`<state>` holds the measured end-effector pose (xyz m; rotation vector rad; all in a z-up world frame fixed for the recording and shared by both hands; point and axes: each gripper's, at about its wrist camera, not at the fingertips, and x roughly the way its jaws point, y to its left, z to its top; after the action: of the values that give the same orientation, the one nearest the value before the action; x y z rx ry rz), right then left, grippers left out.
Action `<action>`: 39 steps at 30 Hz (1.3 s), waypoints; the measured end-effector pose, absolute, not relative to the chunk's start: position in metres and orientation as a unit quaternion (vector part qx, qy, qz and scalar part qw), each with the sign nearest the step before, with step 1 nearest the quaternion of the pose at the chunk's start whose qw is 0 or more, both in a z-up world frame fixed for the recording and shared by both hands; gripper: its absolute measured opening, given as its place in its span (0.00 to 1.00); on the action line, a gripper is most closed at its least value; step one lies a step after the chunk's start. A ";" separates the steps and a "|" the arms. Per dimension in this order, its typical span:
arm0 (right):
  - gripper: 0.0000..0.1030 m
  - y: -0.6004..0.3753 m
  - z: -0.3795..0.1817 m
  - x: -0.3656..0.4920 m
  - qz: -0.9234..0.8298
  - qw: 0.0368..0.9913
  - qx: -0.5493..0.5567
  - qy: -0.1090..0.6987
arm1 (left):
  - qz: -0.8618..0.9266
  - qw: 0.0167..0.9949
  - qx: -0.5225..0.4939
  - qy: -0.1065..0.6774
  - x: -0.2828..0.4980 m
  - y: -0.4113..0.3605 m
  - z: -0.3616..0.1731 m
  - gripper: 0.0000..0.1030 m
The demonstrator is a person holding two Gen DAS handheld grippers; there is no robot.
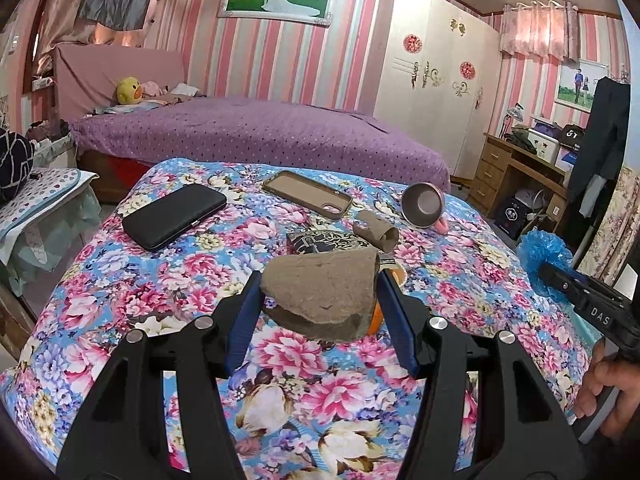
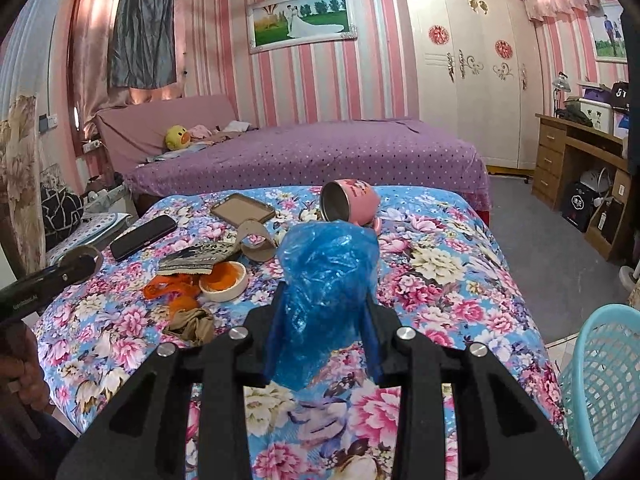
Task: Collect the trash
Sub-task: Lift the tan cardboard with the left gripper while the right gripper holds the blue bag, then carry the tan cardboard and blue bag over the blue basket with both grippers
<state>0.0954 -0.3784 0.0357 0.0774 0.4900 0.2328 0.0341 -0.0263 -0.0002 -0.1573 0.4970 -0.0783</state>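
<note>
A torn piece of brown cardboard (image 1: 320, 304) hangs just above the floral bedspread (image 1: 120, 280), and my left gripper (image 1: 320, 276) is shut on it, with a blue pad on each side. My right gripper (image 2: 324, 296) is shut on a crumpled blue plastic bag (image 2: 328, 272), which sticks up between its fingers. In the left wrist view the right gripper (image 1: 548, 274) and the blue bag (image 1: 540, 252) are at the right edge. On the bedspread (image 2: 440, 280) lie orange peels (image 2: 172, 286), a white lid with orange in it (image 2: 222, 280), a cardboard tube (image 2: 256, 236), a patterned packet (image 2: 200, 258) and a brown crumpled rag (image 2: 190, 322).
A black phone (image 1: 174, 216), a phone case (image 1: 308, 194) and a pink cup on its side (image 2: 352, 200) also lie on the bedspread. A light blue mesh basket (image 2: 600, 380) stands on the floor at the right. A purple bed (image 1: 260, 136) is behind, and a desk (image 2: 580, 160) at the far right.
</note>
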 end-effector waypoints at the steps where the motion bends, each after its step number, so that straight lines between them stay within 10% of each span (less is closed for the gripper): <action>1: 0.33 -0.379 0.036 0.095 0.116 0.963 0.038 0.241 | -0.039 0.966 -0.078 0.245 0.034 -0.027 0.000 0.55; 39: 0.33 -0.385 0.042 0.096 0.125 0.963 0.050 0.235 | -0.042 0.968 -0.078 0.237 0.037 -0.036 0.012 0.55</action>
<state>0.0962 -0.3848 0.0418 0.1017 0.4752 0.2523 0.0368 -0.0356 0.0117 -0.1572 0.4782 -0.0847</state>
